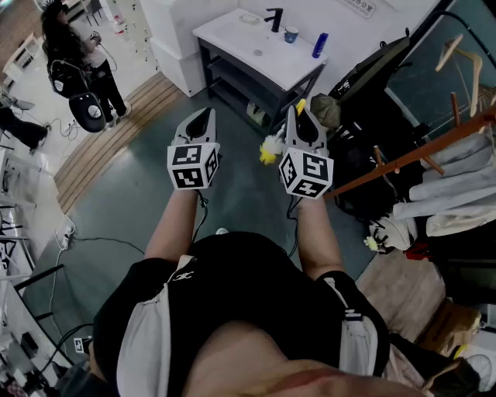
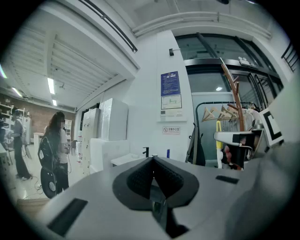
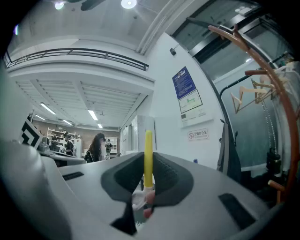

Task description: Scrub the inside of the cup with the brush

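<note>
Brush (image 1: 271, 147) scrubbing hadn't begun; by my read this was the approach. Grey floor (image 1: 132, 201) ran ahead to the white sink worktop (image 1: 232, 35), where a small blue cup (image 1: 291, 34) stood beside the tap (image 1: 274, 18), well apart from both grippers. Right gripper (image 1: 301, 110) had its fingers clamped on the brush's yellow handle. Left gripper (image 1: 203, 116) was closed on nothing. Next up: reach that worktop and steady the cup.

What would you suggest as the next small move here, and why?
Probably carry the left gripper toward the cup: it is shut and empty, the right gripper grips the brush, and the cup stands on the counter ahead.
</note>
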Motion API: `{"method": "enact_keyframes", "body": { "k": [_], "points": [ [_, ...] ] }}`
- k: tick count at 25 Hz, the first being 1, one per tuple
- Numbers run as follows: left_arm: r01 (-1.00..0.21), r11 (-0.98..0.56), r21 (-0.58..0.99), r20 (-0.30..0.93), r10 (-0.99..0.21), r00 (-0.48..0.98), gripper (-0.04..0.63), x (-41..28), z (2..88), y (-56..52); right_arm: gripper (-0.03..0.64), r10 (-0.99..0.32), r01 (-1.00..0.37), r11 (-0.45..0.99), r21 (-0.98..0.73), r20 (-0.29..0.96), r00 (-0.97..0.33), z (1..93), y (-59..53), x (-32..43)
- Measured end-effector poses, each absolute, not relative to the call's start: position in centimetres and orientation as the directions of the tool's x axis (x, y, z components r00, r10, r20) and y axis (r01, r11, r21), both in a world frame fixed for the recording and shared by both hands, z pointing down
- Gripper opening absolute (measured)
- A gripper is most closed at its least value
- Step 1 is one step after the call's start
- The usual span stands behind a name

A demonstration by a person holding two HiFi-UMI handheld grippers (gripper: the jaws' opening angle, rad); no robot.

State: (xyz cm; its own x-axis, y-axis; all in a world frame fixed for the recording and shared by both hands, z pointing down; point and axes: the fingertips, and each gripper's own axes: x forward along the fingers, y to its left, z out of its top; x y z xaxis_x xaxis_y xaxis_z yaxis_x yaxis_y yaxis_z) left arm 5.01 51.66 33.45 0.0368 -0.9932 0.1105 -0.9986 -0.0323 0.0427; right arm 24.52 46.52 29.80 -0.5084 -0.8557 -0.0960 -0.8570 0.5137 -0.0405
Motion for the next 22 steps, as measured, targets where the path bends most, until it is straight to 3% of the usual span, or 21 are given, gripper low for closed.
{"method": "enact_keyframes", "body": {
  "k": [22],
  "points": [
    [-0.995,-0.088,0.048,0.103,-0.990,0.092,0.014,-2.1,35.5,49.2,0.055,-0.884,-0.884,0.465,-0.050,-0.087,-0.460,32.4,46.3,17.5]
  ]
}}
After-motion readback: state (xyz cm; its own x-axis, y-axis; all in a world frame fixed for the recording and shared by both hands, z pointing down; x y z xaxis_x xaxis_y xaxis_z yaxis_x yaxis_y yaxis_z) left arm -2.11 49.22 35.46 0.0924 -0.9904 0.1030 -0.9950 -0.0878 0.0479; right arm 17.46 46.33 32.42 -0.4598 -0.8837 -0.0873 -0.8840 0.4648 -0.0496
